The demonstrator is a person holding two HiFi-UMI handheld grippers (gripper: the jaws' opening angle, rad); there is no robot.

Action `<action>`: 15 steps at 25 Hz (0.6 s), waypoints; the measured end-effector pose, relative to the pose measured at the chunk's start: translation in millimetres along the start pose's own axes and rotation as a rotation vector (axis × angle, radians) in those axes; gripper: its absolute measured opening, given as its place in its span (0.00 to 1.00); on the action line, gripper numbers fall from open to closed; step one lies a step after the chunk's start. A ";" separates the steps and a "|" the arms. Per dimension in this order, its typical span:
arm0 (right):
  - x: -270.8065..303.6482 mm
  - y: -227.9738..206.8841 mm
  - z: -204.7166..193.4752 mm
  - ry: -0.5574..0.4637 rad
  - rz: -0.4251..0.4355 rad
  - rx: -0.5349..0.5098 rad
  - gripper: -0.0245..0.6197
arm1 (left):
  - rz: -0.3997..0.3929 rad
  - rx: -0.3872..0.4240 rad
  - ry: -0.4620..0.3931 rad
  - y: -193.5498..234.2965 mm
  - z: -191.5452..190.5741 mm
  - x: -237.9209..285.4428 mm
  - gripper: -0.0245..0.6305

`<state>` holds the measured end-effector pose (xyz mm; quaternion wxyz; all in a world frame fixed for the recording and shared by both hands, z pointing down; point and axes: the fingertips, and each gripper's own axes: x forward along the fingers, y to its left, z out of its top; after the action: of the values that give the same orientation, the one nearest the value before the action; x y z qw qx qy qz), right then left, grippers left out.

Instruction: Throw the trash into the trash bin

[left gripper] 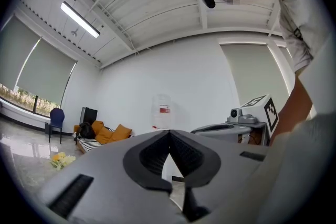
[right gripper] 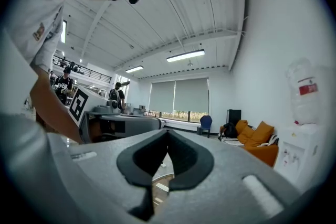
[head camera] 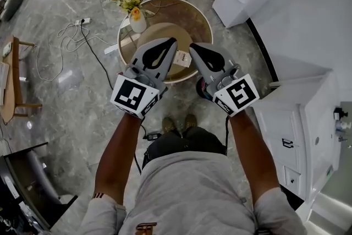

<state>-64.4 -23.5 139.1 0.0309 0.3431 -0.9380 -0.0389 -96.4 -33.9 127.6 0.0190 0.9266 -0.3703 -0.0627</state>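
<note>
readable text: none | water bottle point(left gripper: 161, 108): red label, illegible | left tool point(head camera: 171, 41), right tool point(head camera: 193, 46): square markers, no letters

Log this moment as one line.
left gripper: shut, empty | right gripper: shut, empty | both level, tips over round table | vase of flowers on table

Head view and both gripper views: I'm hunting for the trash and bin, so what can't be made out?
- Head view: the left tool and right tool cover the near edge of the round brown table; the white slip between them is partly hidden.
- Head view: a dark object under the right tool is mostly covered; unidentifiable.
- Gripper views: each tool's body fills the lower frame; no bin shows.
</note>
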 end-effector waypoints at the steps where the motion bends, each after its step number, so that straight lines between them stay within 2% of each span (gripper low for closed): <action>1: 0.5 -1.0 -3.3 0.007 -0.002 -0.005 0.04 | -0.001 -0.002 0.001 1.1 -2.8 0.8 0.04; 7: 4.7 -11.1 -30.2 0.046 -0.009 -0.018 0.04 | 0.000 -0.010 0.015 9.6 -26.7 6.0 0.04; 15: 12.3 -28.0 -75.9 0.085 0.004 -0.041 0.04 | 0.043 -0.005 0.071 25.9 -67.5 17.6 0.04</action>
<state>-49.4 -56.7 212.4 0.0777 0.3419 -0.9355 -0.0434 -92.6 -65.6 194.9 0.0358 0.9199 -0.3892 -0.0302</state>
